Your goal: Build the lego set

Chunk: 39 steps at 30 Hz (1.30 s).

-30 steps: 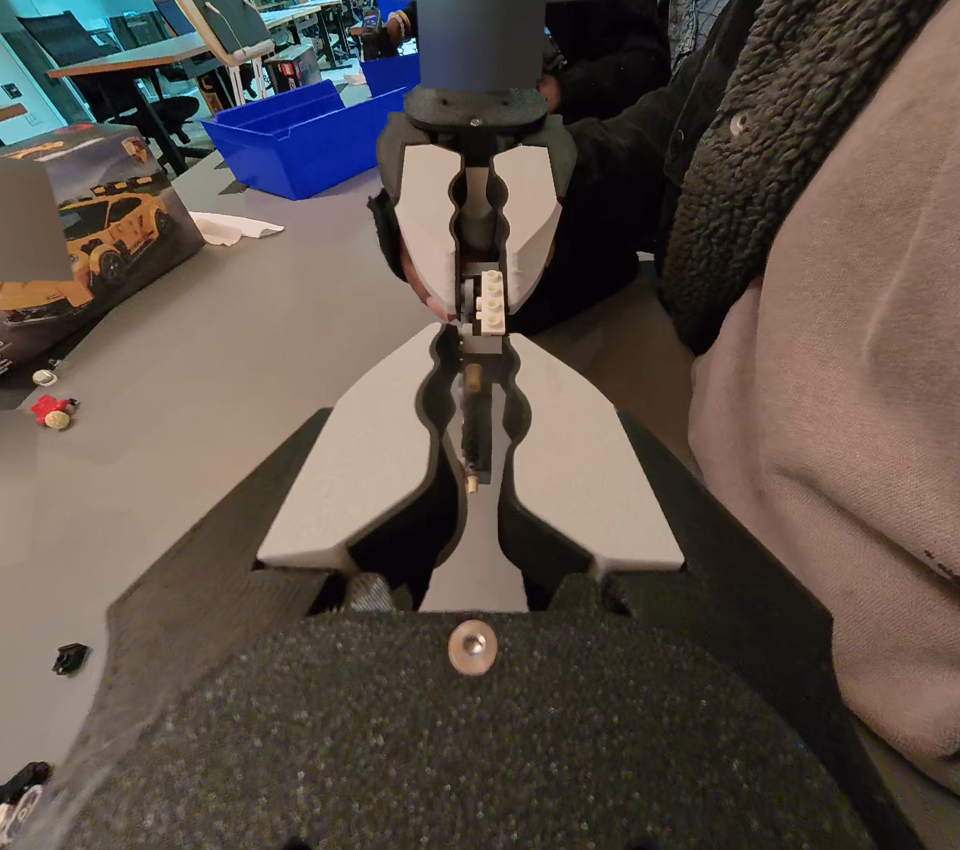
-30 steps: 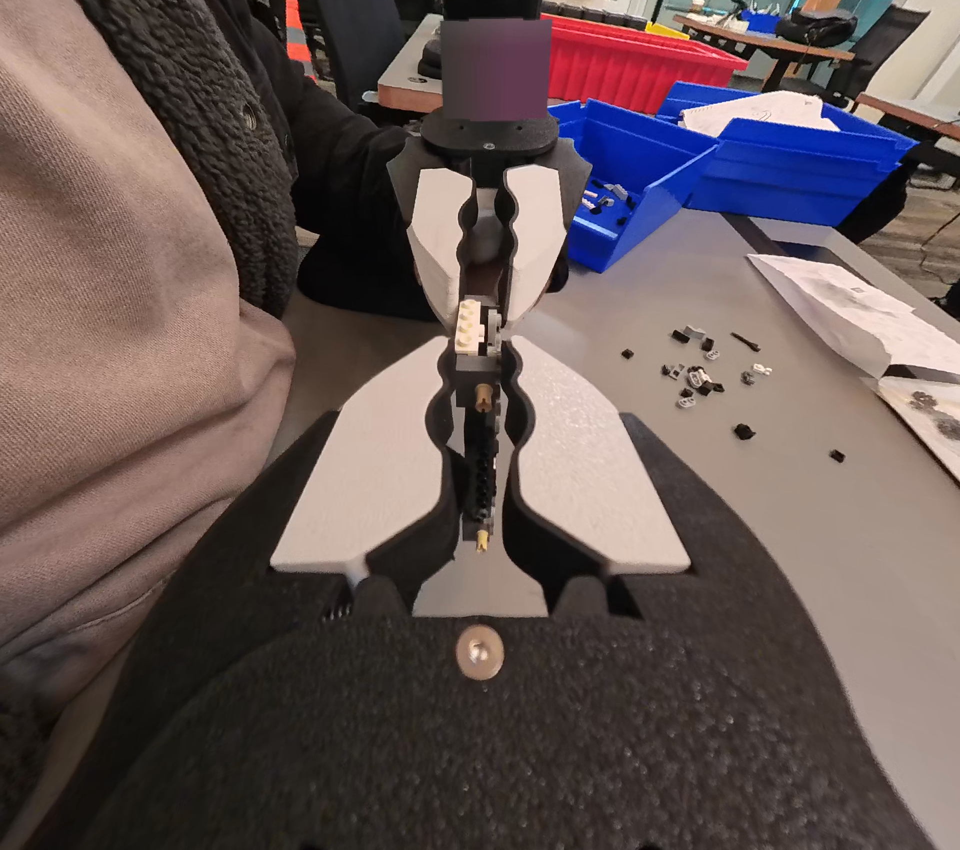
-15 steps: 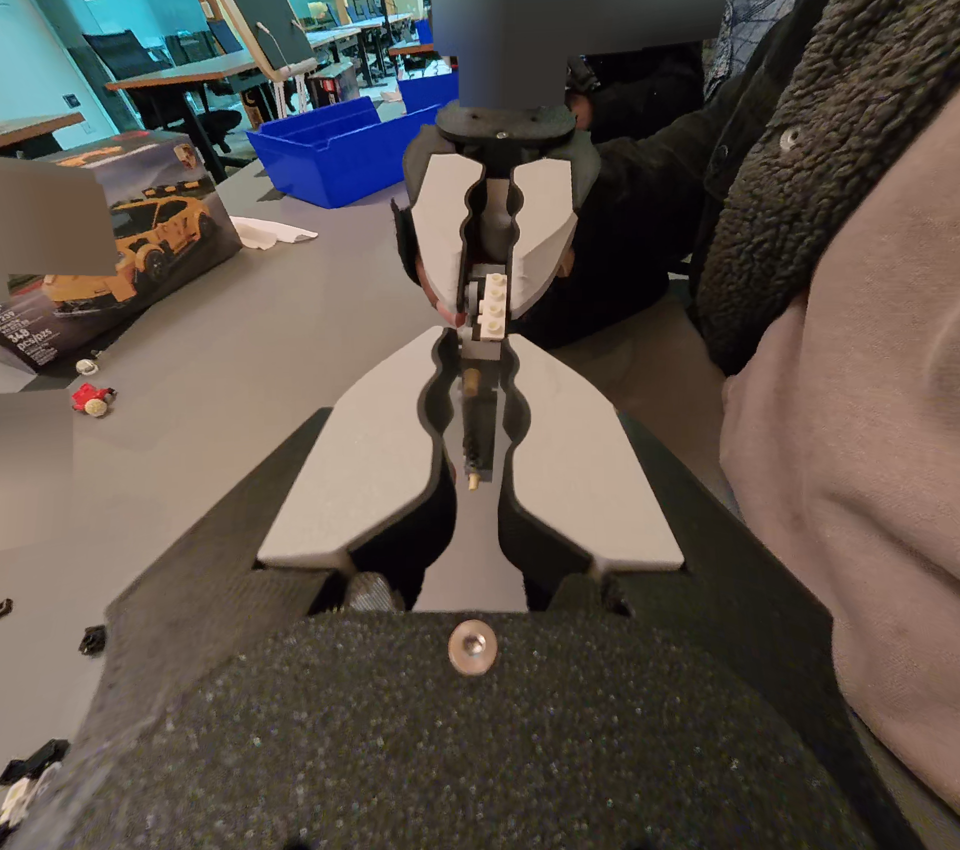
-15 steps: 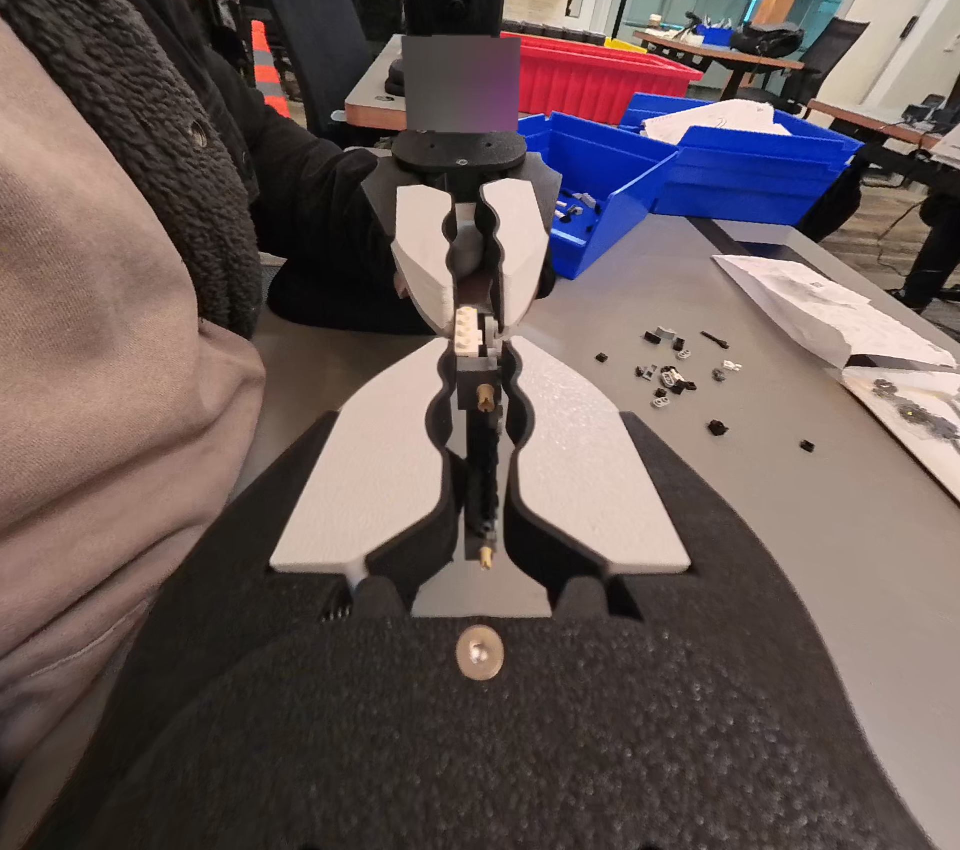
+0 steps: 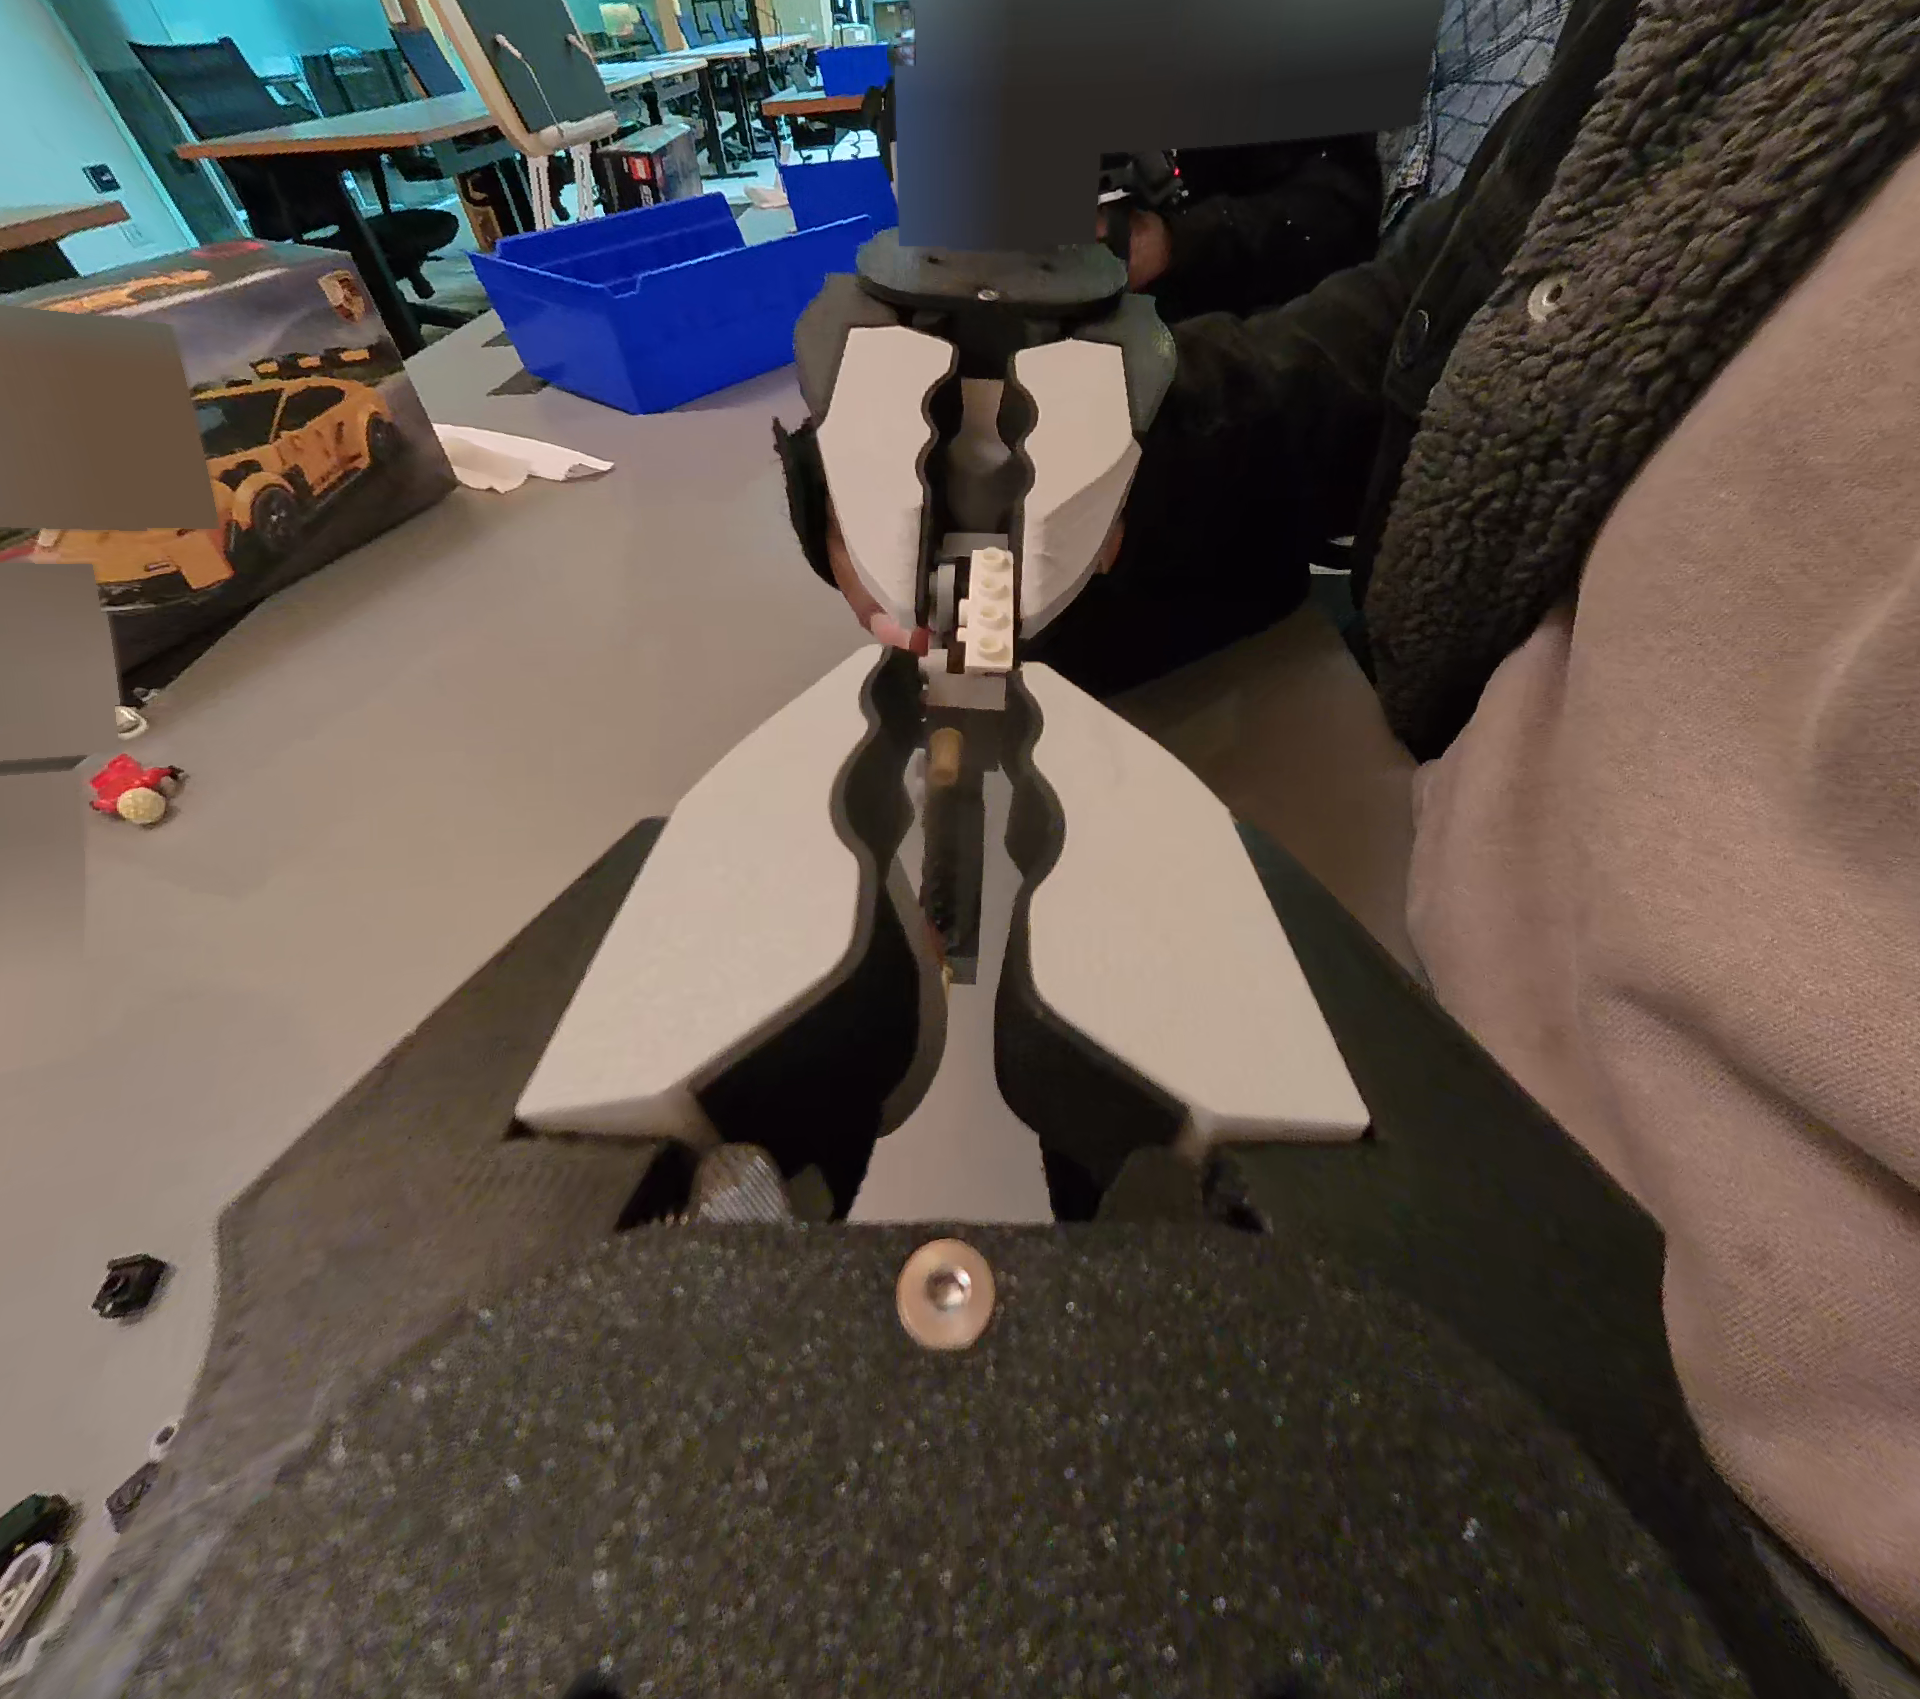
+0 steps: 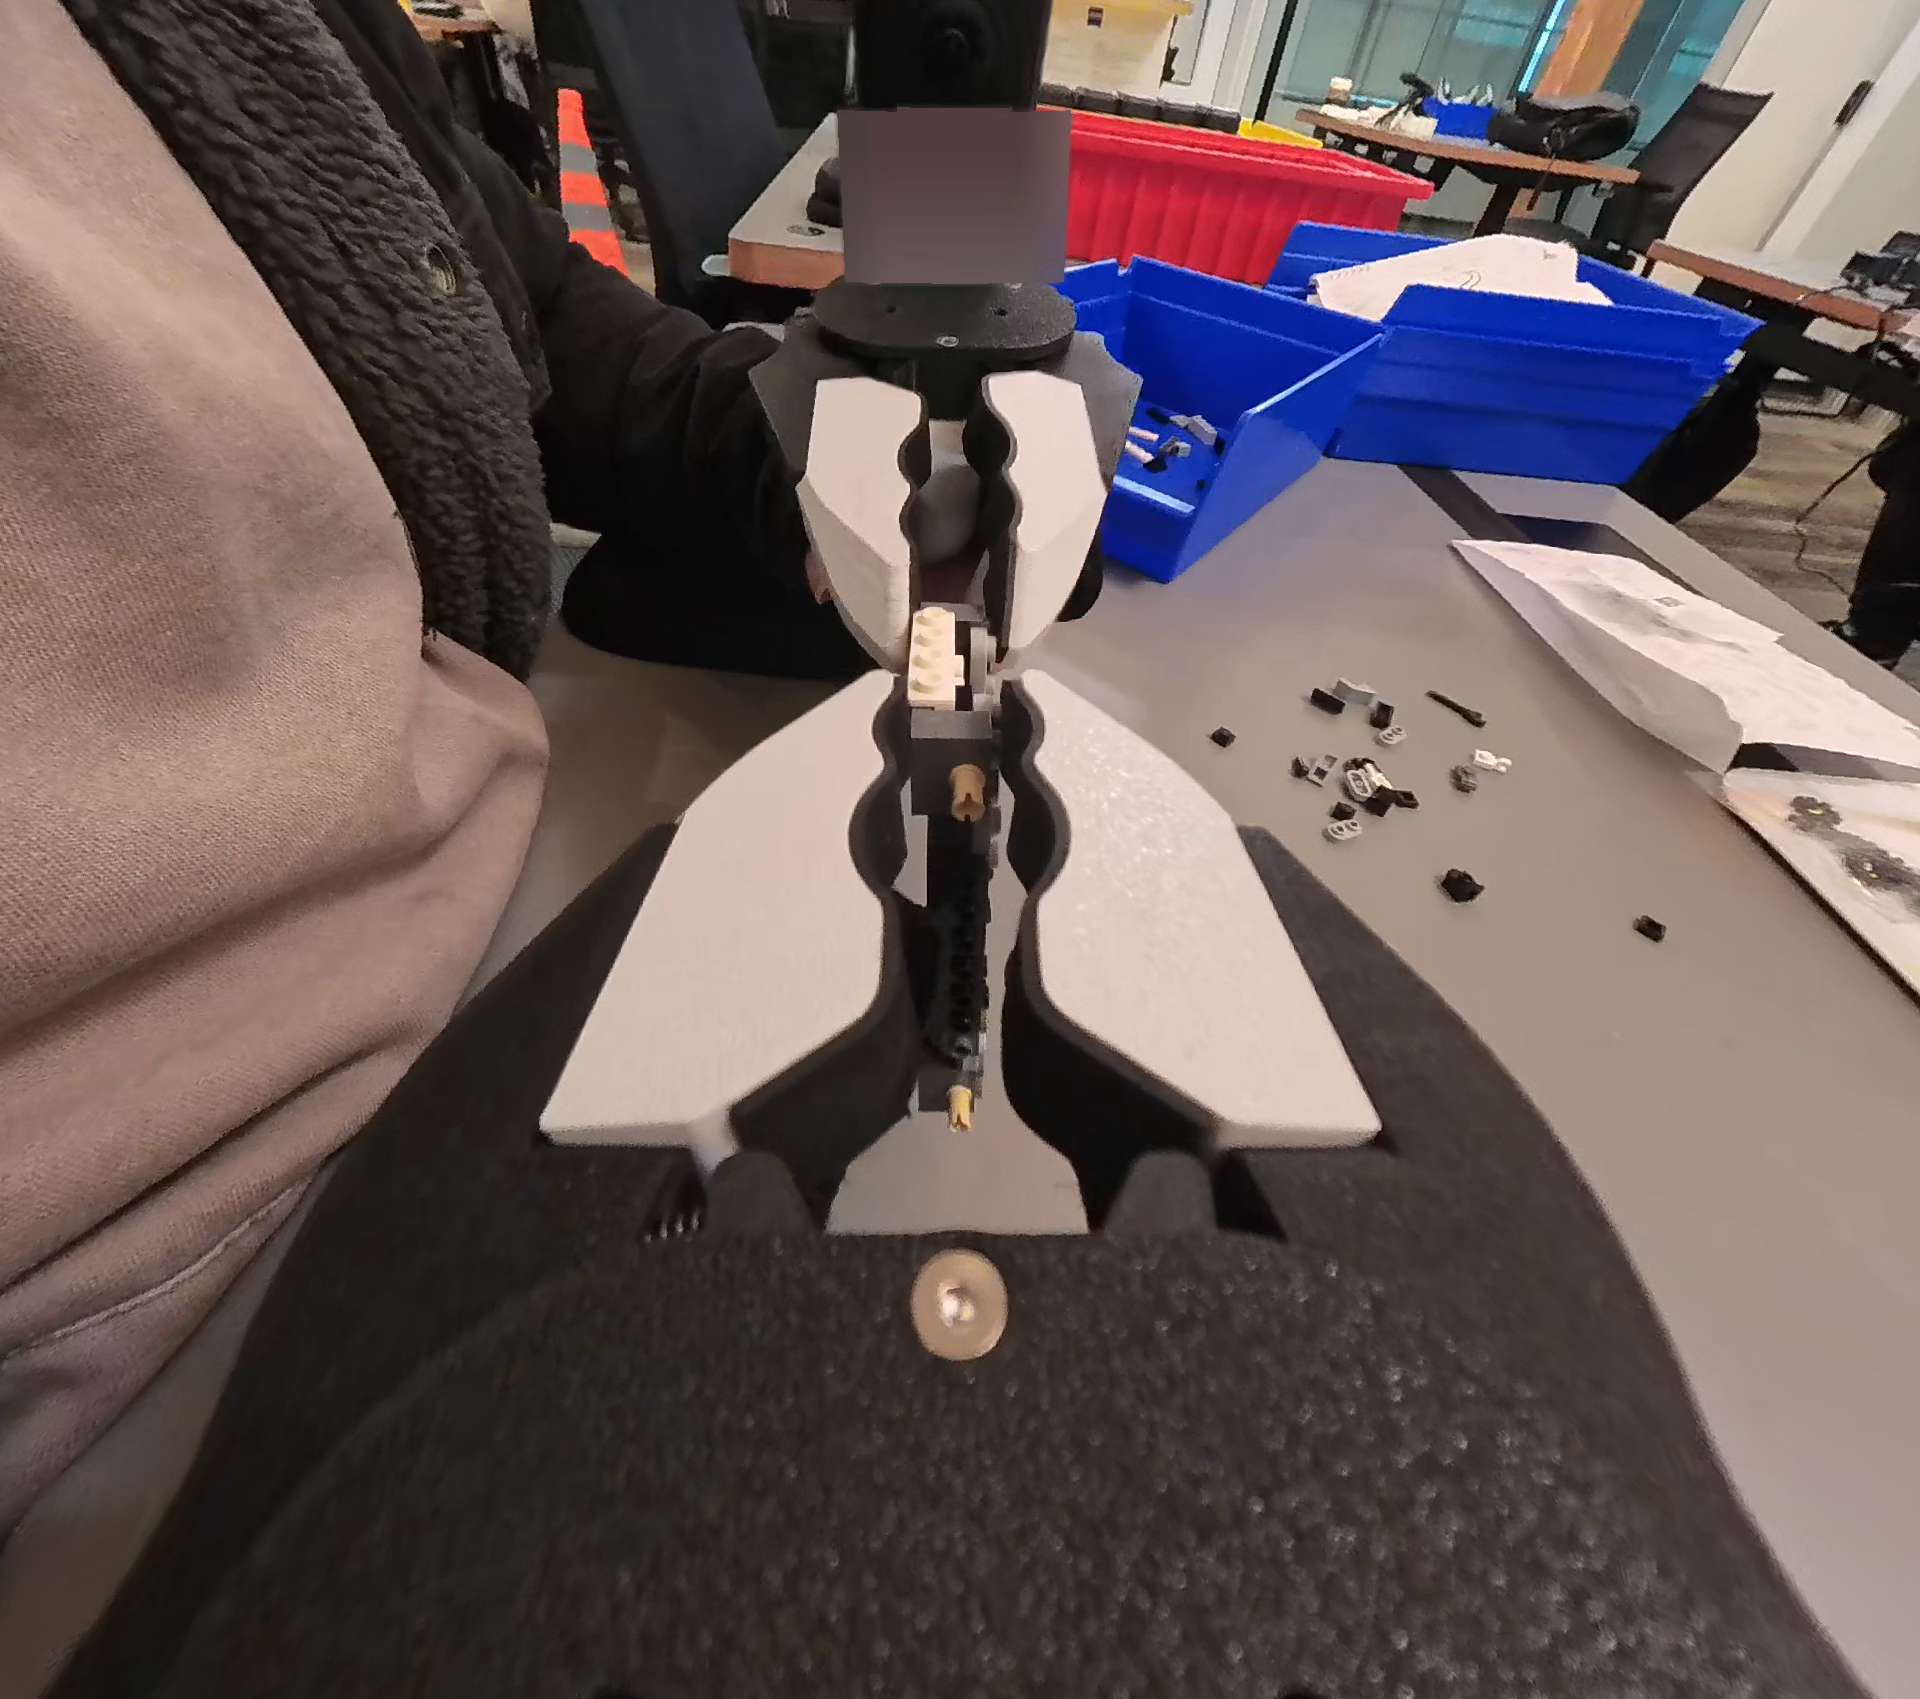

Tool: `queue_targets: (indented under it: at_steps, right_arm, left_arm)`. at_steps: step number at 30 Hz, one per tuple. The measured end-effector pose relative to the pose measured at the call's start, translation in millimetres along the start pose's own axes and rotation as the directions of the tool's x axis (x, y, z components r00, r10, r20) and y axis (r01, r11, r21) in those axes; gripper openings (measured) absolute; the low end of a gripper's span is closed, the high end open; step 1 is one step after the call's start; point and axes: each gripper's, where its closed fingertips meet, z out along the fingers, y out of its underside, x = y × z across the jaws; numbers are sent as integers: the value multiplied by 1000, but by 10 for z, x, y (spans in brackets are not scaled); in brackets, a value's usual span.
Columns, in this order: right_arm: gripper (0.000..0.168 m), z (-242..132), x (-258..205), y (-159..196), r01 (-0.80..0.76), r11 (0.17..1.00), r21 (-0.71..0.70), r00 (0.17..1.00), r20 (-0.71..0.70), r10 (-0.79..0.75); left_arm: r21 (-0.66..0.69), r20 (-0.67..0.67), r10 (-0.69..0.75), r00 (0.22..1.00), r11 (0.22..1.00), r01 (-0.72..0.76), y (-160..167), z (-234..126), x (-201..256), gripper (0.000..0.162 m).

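A long dark lego assembly (image 5: pixel 951 860) with tan pins and a white studded brick (image 5: pixel 987 610) at its far end is held above the grey table (image 5: pixel 468 714). My left gripper (image 5: pixel 951 683) is shut on it. My right gripper (image 5: pixel 961 626) faces it tip to tip, pinching the end with the white brick. In the right wrist view, the right gripper (image 6: pixel 951 693) is shut on the assembly (image 6: pixel 961 953). The left gripper (image 6: pixel 951 641) meets it at the white brick (image 6: pixel 930 657).
A lego box with a yellow car (image 5: pixel 260 444), a blue bin (image 5: pixel 665 319) and a small red piece (image 5: pixel 130 792) lie to the left. Loose small pieces (image 6: pixel 1361 776), paper sheets (image 6: pixel 1662 652) and blue bins (image 6: pixel 1507 382) lie to the right. A person's beige sweatshirt (image 5: pixel 1714 818) is close by.
Both grippers stay shut, tip to tip, on the assembly. The pair has shifted slightly, so the background sits a little differently in both views.
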Motion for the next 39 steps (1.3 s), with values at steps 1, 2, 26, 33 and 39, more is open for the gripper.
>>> queue_targets:
  at_steps: [1,2,26,33,39]
  right_arm:
    - [15,-2,-4,-7,7,1000,6,1000,1,-7]
    - [15,-5,-11,-13,9,1000,10,1000,7,-9]
    - [29,10,261,118,176,931,-320,963,-142,-231]
    - [17,104,240,279,146,898,-414,979,-72,-192]
    - [14,112,198,295,63,936,-347,992,-77,-96]
  left_arm:
    - [5,-1,2,1000,1000,-2,-6,1,5,16]
    - [8,-3,3,1000,1000,-3,-13,4,10,16]
    - [-285,205,-14,979,956,73,421,112,-255,12]
    - [-346,214,-35,976,932,109,512,76,-254,12]
    - [-386,207,-40,978,915,119,535,63,-219,12]
